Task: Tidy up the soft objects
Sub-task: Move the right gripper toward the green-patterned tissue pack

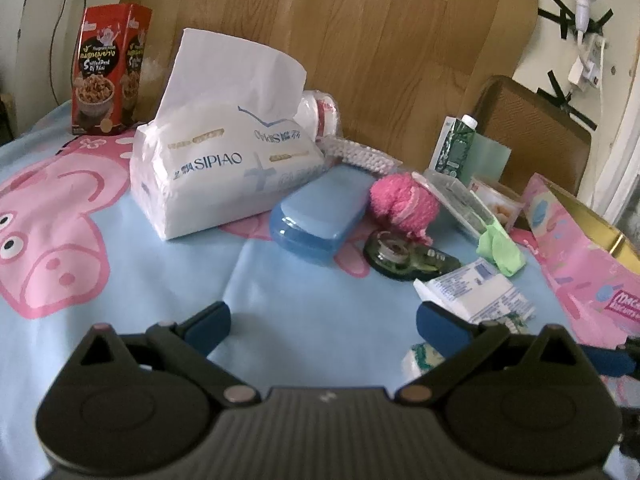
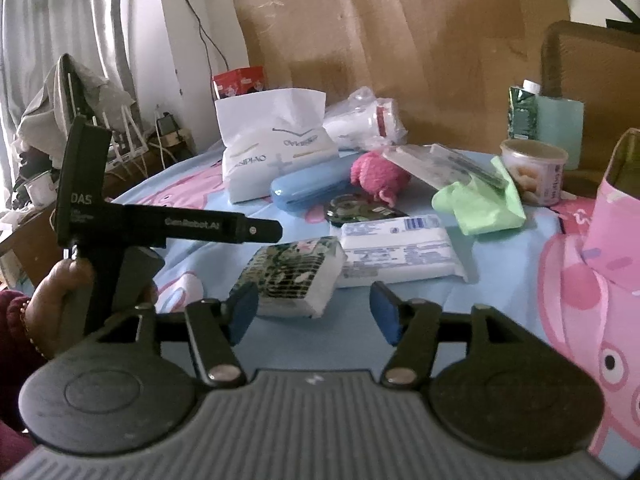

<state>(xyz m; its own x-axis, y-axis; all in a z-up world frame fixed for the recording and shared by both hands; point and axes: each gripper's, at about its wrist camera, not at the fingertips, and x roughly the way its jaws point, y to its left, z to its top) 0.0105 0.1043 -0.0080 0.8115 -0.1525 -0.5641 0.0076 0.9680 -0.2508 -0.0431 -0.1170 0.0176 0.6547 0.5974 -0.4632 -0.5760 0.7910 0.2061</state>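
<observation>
Blue-padded left tongs [image 1: 322, 322] stand spread wide above the cartoon-pig cloth [image 1: 132, 280], pinching nothing and touching nothing. Right tongs [image 2: 312, 308] are likewise spread; a small tissue packet [image 2: 294, 280] with a dark green printed wrapper lies tilted between and just ahead of the pads, and whether the left pad [image 2: 242, 306] touches it cannot be told. No object is gripped. Just beyond the packet lies a flat white wipes pack [image 2: 396, 250] with blue print, the two touching. Farther back on the surface sit a green cloth [image 2: 482, 204], crumpled against a clear packet; a fuzzy pink yarn ball [image 2: 378, 176], beside a blue case [image 2: 304, 190]; and a large white tissue pack [image 2: 272, 152] with one sheet standing upright from its slot. A hand [image 2: 60, 292] at left grips the other tool's handle.
</observation>
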